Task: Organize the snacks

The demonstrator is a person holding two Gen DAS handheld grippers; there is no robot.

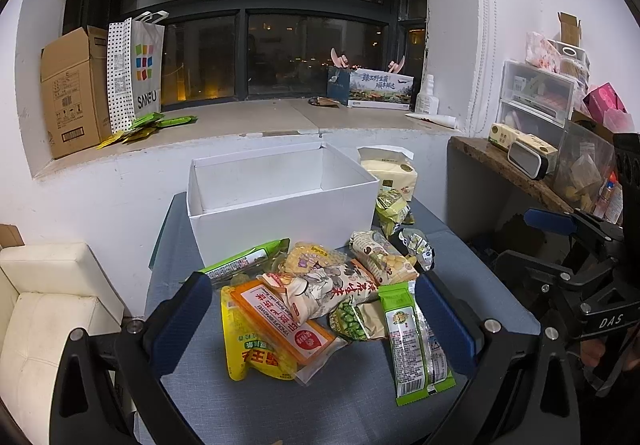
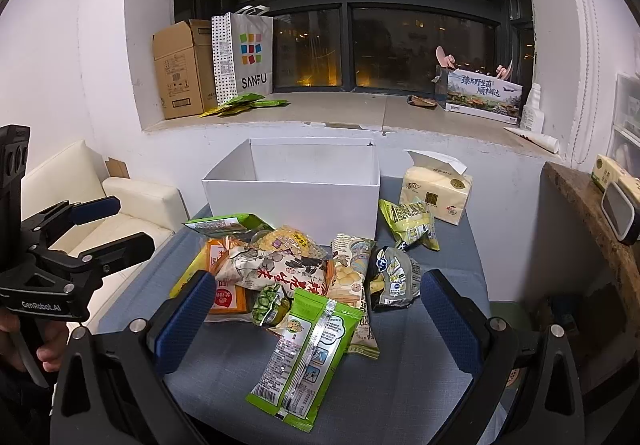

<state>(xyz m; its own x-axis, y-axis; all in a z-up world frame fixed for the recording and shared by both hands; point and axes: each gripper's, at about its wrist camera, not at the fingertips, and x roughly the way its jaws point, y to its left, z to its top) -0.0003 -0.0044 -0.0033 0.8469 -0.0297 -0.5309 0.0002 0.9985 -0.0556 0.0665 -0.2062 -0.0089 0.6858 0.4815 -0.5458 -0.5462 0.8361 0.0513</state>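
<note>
Right wrist view: right tongs [image 2: 316, 311] spread and empty over the desk [image 2: 420, 377], left tongs [image 1: 314, 315] likewise, green snack packet [image 2: 306, 353] lying flat between the blue pads, white box [image 2: 296, 201] beyond; probably light, crinkly, slippery, best pinched across its middle.

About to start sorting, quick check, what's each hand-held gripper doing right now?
Left hand-held gripper: open, holding nothing, above the snack pile.
Right hand-held gripper: open, holding nothing, above the same pile.
</note>
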